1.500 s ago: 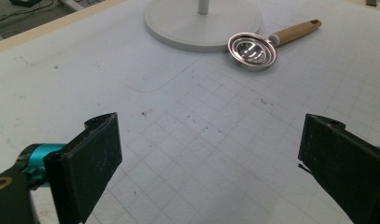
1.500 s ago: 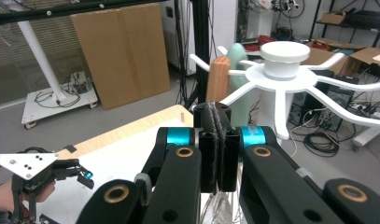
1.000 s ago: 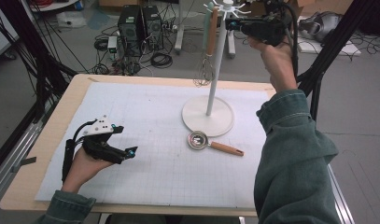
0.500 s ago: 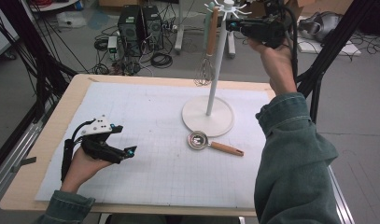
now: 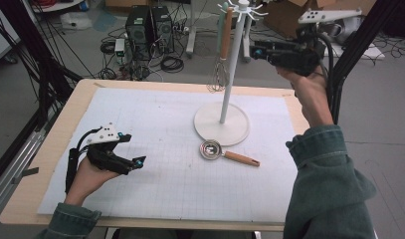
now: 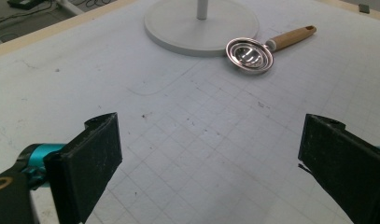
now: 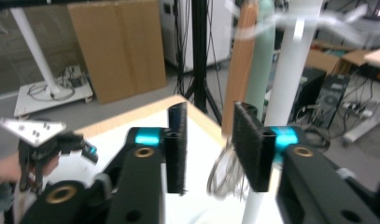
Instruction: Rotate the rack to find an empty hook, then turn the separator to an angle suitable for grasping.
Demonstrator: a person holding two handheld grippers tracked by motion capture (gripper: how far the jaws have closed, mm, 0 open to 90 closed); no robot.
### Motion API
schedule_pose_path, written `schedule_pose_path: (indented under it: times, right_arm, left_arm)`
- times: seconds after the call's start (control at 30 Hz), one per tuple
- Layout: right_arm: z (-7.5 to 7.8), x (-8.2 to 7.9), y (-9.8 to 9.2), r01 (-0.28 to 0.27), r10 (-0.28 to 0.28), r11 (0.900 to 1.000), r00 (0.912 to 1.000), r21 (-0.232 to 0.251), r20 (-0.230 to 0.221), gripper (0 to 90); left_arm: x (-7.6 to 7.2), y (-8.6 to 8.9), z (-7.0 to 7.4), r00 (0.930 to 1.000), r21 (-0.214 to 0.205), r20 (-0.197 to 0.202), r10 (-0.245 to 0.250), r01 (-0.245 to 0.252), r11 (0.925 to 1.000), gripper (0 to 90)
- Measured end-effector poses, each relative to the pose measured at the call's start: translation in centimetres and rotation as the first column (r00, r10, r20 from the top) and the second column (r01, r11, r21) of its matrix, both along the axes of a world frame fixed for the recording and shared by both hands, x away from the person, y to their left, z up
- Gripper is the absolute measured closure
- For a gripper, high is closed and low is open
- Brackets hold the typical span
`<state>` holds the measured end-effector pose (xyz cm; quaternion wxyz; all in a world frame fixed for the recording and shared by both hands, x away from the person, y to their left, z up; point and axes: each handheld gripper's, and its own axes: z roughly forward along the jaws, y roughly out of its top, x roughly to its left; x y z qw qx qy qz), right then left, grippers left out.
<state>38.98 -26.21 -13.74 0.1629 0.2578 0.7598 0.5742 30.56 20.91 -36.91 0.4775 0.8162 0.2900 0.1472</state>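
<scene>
Desk (image 5: 155, 87) under a white gridded mat (image 5: 155, 199), seen from above. White rack (image 5: 223, 99) upright on a round base at mid-right of the mat — whisk (image 5: 219, 74) with a wooden handle hanging from a top hook, wire head just beside the pole, a pale green handle (image 7: 261, 51) hanging close behind it. Small metal strainer (image 5: 211, 149) with a wooden handle lying flat on the mat, bowl just beside the base rim, handle pointing away to the right; nothing visible in its bowl. Right gripper (image 5: 259, 51) held high, level with the rack's top and to its right, fingers just opened and now partly apart with nothing between them, whisk handle beyond the gap. Left gripper (image 5: 135, 149) resting low on the mat at left, well apart from the rack, fingers spread wide over bare mat, gripping nothing.
</scene>
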Motion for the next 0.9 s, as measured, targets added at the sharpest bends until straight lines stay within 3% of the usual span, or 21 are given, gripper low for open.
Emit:
schedule_pose_path:
  times: [0.17,0.53,0.73,0.9]
  right_arm:
    - [-2.6,-0.8,-1.1,0.004,-0.005,0.9996,0.9995,-0.026,-0.031,53.5]
    - [-9.6,-1.7,-2.2,0.003,-0.006,0.9997,0.9921,-0.024,-0.126,43.6]
    - [-11.4,-2.0,-2.1,0.001,-0.006,0.9995,0.9867,-0.033,-0.163,38.7]
    - [-12.5,-2.4,-2.0,0.002,-0.01,0.9989,0.9869,-0.048,-0.161,35.9]
  left_arm:
    - [0.0,-0.1,-0.1,1.0,0.006,-0.001,-0.006,0.006,1.0,6.5]
    - [0.1,-0.3,0.0,0.9999,0.012,0.002,-0.013,0.013,0.9998,6.5]
    - [-0.1,-0.1,0.1,0.9999,0.009,0.007,-0.009,0.009,0.9999,6.5]
    - [-0.2,-0.3,0.1,0.9996,0.009,-0.006,-0.026,0.026,0.9996,6.5]
